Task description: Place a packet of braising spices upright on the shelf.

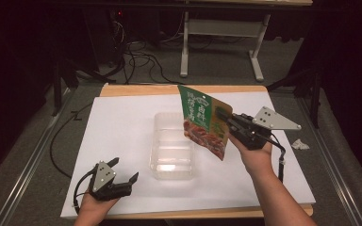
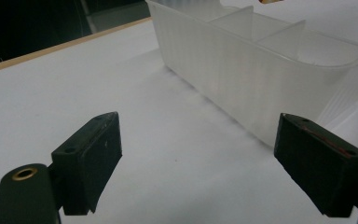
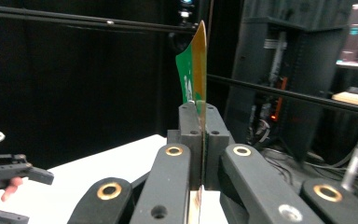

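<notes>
1. Currently, the right tool (image 1: 224, 116) is clamped on one edge of a green and orange food pouch (image 1: 201, 120), holding it in the air, tilted, above the right side of a clear plastic container (image 1: 171, 146).
2. Seen from the right gripper view, the pouch (image 3: 196, 70) stands edge-on, pinched between the two closed jaws.
3. Meanwhile, the left tool (image 1: 123, 174) rests low near the front left of the white surface (image 1: 118, 127), jaws spread wide with nothing between them, and apart from the container.
4. From the left gripper view, the container (image 2: 256, 74) shows inner dividers, and the compartments seen there look empty.
5. Judging progress: the pouch is lifted and brought to the container, but not yet placed inside; lowering and release appear to remain.
6. Writing: the pouch carries large white Chinese characters on its green panel, too small to read reliably, above a picture of browned food. No brand name is legible.
</notes>
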The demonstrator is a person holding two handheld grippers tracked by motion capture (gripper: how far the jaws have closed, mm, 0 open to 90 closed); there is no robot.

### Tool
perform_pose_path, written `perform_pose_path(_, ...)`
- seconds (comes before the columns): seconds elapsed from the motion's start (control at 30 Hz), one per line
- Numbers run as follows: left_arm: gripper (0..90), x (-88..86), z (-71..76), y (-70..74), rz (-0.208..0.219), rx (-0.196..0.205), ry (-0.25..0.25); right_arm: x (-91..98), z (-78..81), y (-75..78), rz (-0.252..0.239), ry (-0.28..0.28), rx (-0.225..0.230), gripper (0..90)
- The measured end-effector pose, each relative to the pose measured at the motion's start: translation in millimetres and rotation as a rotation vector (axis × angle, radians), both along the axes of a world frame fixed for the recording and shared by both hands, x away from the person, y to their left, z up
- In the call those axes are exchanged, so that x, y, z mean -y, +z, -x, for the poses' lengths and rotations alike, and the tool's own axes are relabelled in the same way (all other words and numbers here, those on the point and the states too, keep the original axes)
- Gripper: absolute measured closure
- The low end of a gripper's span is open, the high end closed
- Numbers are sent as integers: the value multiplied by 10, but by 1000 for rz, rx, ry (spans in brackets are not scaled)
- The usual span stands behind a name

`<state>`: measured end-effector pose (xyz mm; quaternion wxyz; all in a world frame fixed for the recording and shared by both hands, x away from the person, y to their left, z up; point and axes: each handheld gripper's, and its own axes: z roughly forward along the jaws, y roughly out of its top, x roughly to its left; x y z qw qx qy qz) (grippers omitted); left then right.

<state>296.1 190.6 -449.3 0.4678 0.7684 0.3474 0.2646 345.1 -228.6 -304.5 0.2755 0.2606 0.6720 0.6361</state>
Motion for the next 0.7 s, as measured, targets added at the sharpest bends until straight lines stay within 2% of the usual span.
perform_pose_path(0.03,154,-1,1,0,0,0,0,-37,-41,-10,-10,18,-3,900)
perform_pose_path(0.3,154,-12,4,-3,-3,-2,4,-179,-164,-58,-22,59,-11,900)
perform_pose_path(0.7,154,0,12,-8,-3,-5,2,-462,-442,-194,-12,100,-12,900)
